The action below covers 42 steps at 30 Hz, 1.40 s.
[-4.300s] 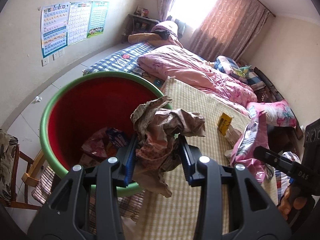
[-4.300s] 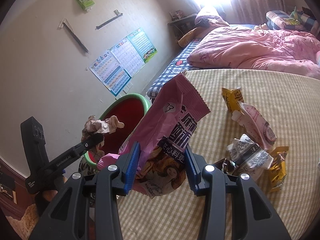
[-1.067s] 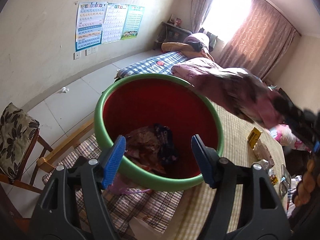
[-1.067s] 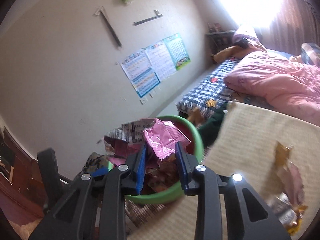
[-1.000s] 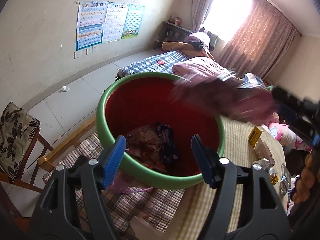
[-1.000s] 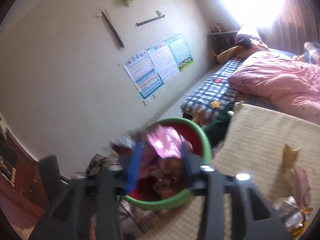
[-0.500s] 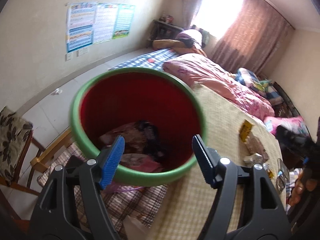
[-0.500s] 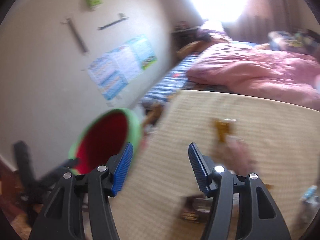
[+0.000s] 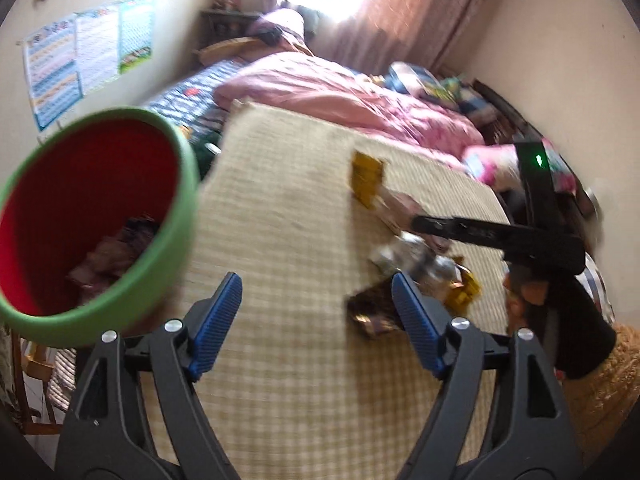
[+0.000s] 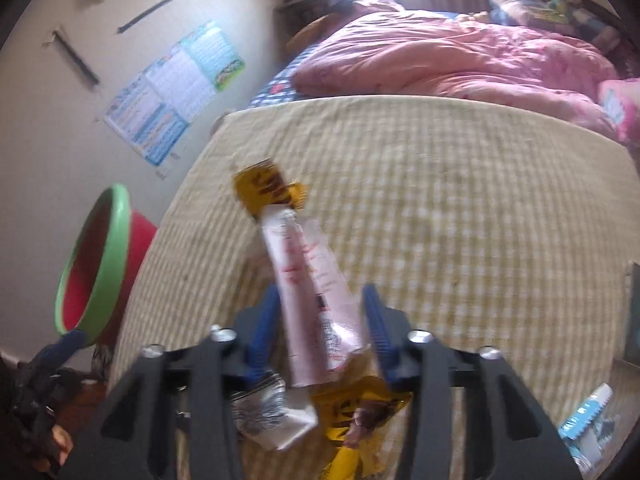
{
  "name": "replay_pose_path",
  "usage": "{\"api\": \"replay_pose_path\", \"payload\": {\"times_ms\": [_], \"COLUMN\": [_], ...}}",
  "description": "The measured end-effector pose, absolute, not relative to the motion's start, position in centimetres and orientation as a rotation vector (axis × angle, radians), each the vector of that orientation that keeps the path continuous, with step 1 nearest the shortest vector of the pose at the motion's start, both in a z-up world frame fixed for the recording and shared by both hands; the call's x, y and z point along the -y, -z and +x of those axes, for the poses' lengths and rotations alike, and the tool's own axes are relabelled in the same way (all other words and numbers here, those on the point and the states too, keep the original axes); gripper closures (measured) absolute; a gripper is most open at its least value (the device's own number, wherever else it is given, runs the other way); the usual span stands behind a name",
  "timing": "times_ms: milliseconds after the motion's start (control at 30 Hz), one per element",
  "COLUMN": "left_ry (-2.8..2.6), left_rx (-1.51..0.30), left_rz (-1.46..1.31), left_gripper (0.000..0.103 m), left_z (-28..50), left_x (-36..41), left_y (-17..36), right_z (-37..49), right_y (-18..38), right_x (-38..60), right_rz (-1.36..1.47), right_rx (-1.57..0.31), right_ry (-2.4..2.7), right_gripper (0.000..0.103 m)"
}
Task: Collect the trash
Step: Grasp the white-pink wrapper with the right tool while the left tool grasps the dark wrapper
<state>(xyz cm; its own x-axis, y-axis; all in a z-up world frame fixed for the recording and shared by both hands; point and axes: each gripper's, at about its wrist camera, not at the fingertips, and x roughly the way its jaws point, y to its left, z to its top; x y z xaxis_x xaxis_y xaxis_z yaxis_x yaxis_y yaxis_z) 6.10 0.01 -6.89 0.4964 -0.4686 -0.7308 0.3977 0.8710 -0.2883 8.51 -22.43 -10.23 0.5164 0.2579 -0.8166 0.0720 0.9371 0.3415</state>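
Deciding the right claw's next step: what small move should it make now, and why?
Probably finish closing: the right claw, whose jaws have just been closing, straddles the pink-white wrapper on the mat, not clearly pinching it. Then lift toward the green-rimmed bin.

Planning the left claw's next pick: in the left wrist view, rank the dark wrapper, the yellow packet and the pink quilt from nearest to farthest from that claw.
1. Dark wrapper: beside the left claw's right finger, on the mat.
2. Yellow packet: farther up the mat, right of centre.
3. Pink quilt: beyond the mat's far edge.
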Motion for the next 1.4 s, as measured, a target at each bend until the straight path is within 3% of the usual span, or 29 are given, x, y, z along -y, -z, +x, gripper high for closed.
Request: {"api": "replay_pose_path", "payload": {"times_ms": [100,633,667,700,1400], "left_ry": [0.566,0.593,0.589,0.582,0.376], "left_rx": [-0.938,-1.097,-1.094,-1.092,-0.921], "left_rz": [-0.052,0.055,0.055,0.054,-0.113], "left_gripper": [0.027,0.026,0.029,0.039,0.039], "left_z": [5.8,6.7,6.7,6.7,6.0], "left_x": [2.3,8.3,8.4,8.2,-0.6], "left_y": [7.7,12.7,12.7,12.7,7.2], "right_z": [7.9,3.0,2.8,2.7,2.1], "right_y": [9.2,5.0,4.6,4.4,2.1], "right_x": [22.5,26.8,26.9,26.8,19.6], "right_rz": [0.365,0.528,0.530,0.531,0.491], "right_rx": [-0.992,-0.827,-0.814,-0.805,-0.788], "right_ry": [-0.134,-0.118,-0.117,-0.118,-0.281], "right_gripper": [0.072,0.072,0.072,0.072,0.071]}}
